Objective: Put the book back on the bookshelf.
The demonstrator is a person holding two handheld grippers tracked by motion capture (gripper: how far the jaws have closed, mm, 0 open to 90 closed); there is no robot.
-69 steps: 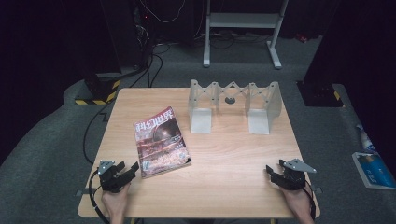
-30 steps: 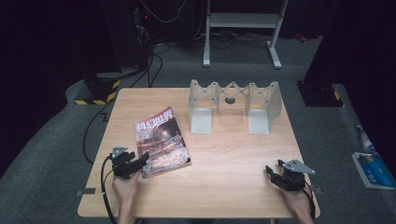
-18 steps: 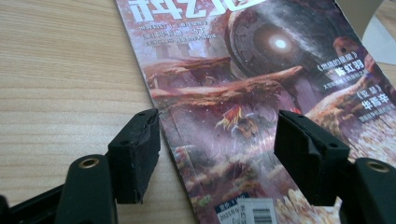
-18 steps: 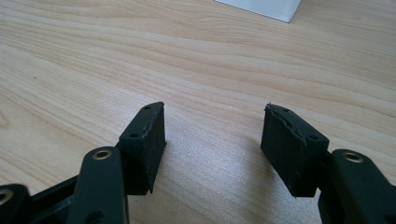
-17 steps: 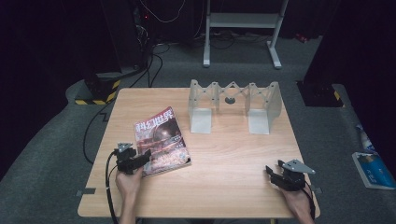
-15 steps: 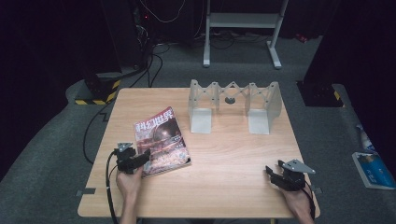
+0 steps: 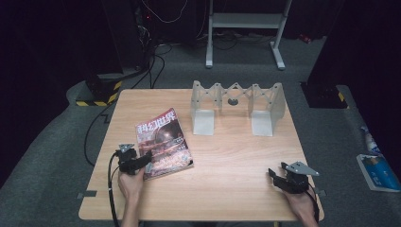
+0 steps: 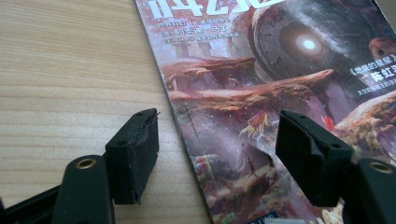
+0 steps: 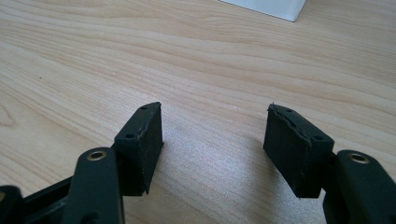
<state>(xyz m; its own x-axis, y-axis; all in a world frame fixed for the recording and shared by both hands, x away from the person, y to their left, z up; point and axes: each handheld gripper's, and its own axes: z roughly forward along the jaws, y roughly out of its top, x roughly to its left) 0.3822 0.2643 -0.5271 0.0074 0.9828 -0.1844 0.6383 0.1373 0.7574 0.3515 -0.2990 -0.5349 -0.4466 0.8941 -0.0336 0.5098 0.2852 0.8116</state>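
The magazine (image 7: 163, 143) lies flat on the table's (image 7: 227, 189) left half, its cover bearing Chinese title characters. The left gripper (image 8: 215, 149), jaws wide apart and just opening further, straddles its near left edge, gripping nothing. The right gripper (image 9: 212, 140), jaws also apart and just opening, rests empty on bare wood near the right corner.
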